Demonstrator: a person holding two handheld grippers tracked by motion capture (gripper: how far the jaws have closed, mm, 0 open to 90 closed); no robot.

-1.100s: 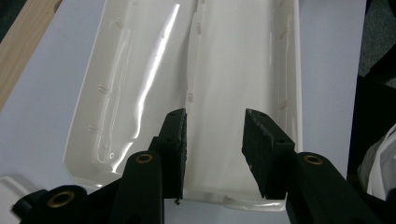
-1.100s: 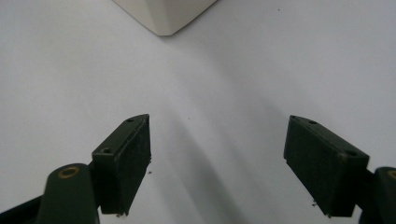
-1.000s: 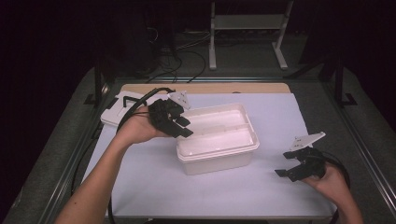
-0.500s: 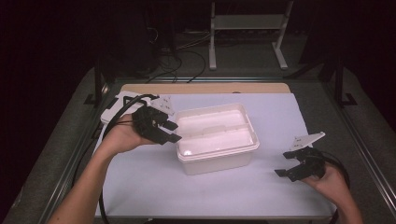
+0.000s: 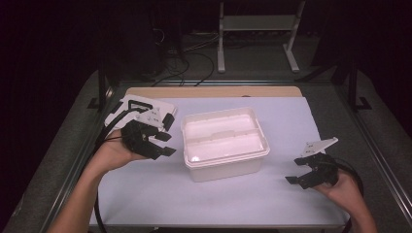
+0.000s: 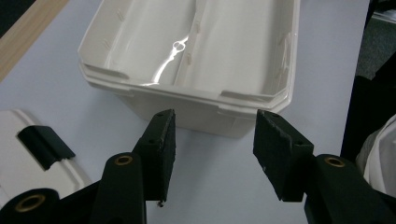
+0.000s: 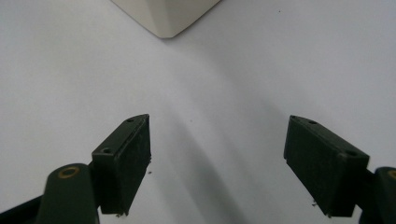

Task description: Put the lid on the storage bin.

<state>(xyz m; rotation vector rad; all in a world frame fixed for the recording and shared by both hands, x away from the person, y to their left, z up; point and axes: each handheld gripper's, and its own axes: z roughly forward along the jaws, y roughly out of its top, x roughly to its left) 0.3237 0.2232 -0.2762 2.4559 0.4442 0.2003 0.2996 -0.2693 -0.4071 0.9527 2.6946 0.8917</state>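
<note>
A white plastic tub (image 5: 223,143) stands open-topped in the middle of the pale sheet; its inside (image 6: 196,46) looks bare, with a ridge down the centre. My left gripper (image 5: 167,143) is just left of the tub, open, jaws pointing at its side wall with a short gap (image 6: 212,156). Behind it lies a flat white lid (image 5: 138,109) with a black handle (image 6: 44,145). My right gripper (image 5: 296,172) rests low at the front right, wide open over bare sheet (image 7: 217,158), with a corner of the tub (image 7: 166,16) ahead of it.
The pale sheet (image 5: 291,116) covers the table; a wooden strip (image 5: 214,91) runs along its far edge. Dark rails border both sides. Cables (image 5: 104,133) trail from the left gripper. A metal stand (image 5: 255,29) and cables lie on the floor beyond.
My left gripper has pulled back leftward from over the tub's left rim to beside it. The right gripper has stayed put.
</note>
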